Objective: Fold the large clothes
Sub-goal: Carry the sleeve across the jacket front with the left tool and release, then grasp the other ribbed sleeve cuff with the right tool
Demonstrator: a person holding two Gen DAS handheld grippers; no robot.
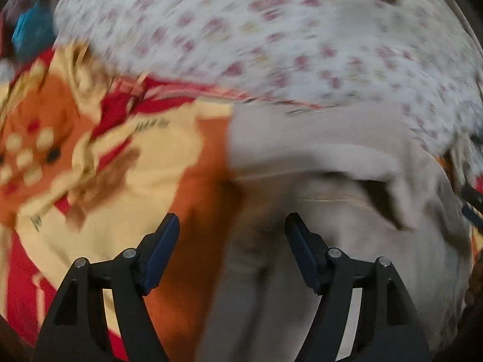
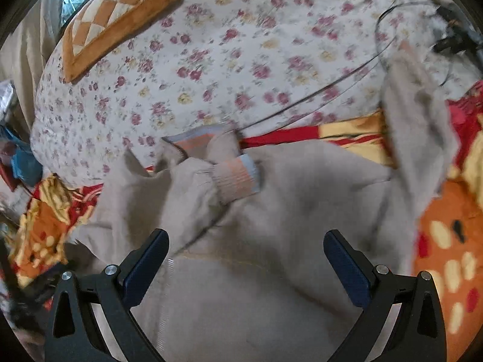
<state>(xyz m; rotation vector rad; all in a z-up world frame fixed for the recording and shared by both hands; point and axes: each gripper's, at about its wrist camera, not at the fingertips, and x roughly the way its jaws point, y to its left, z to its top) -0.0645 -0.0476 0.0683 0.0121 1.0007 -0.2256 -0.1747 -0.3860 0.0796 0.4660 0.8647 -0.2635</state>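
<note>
Both views blur the beige sweatshirt (image 2: 271, 211); far sleeve smeared.

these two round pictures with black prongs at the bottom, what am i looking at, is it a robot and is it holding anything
It is not a robot. A person holds a hand tool with two jaws in each hand, and a wide-angle camera on each tool looks forward along them; that is why the pictures look round and bent.

The blurrier picture comes from the left gripper, the other from the right gripper. The black prongs with dark blue pads are their jaws.

Both look down on a bed. A beige sweatshirt with striped cuffs lies on a red, yellow and orange blanket. Behind it are a white flowered sheet and an orange checked cushion.

Both pairs of jaws stand open with nothing between them.
</note>
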